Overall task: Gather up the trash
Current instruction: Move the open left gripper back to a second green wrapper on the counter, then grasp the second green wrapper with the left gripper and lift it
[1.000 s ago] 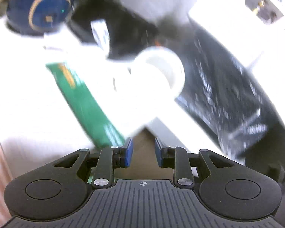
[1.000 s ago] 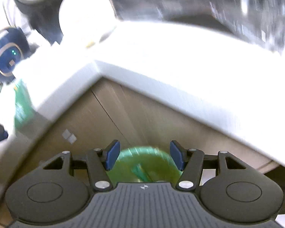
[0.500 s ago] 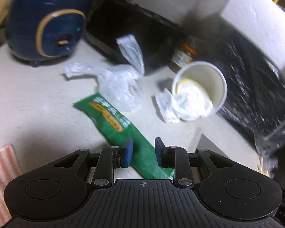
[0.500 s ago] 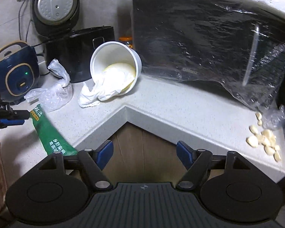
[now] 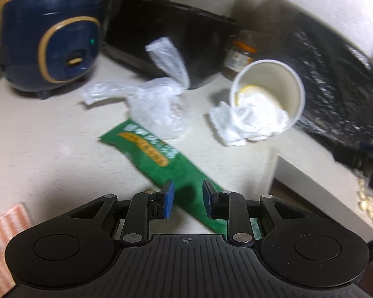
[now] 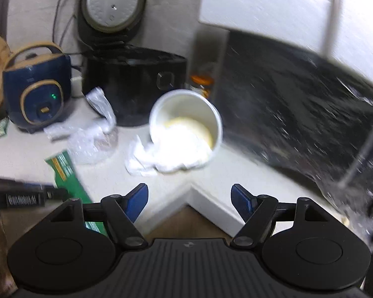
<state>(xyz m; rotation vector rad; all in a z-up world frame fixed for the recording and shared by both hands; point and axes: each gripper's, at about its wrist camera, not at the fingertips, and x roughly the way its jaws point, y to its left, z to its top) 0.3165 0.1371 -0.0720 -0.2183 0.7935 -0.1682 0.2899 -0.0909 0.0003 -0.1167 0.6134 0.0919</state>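
While both grippers are hovering over the white counter (image 5: 37, 134), nothing is being held yet.
Step in hand: the left gripper (image 5: 185, 200) is lining up on the green wrapper (image 5: 161, 159), which is lying flat near the counter edge.
Paper cup (image 6: 186, 121): lying tipped, crumpled tissue (image 6: 146, 160) spilling from its mouth, the clear plastic bag (image 5: 161, 106) resting beside it.
Left gripper: jaws are standing apart, straddling the wrapper's near end without pressing it.
Right gripper (image 6: 189, 200): spread wide, empty, facing the cup.
Next move: probably lowering and closing on the thin wrapper.
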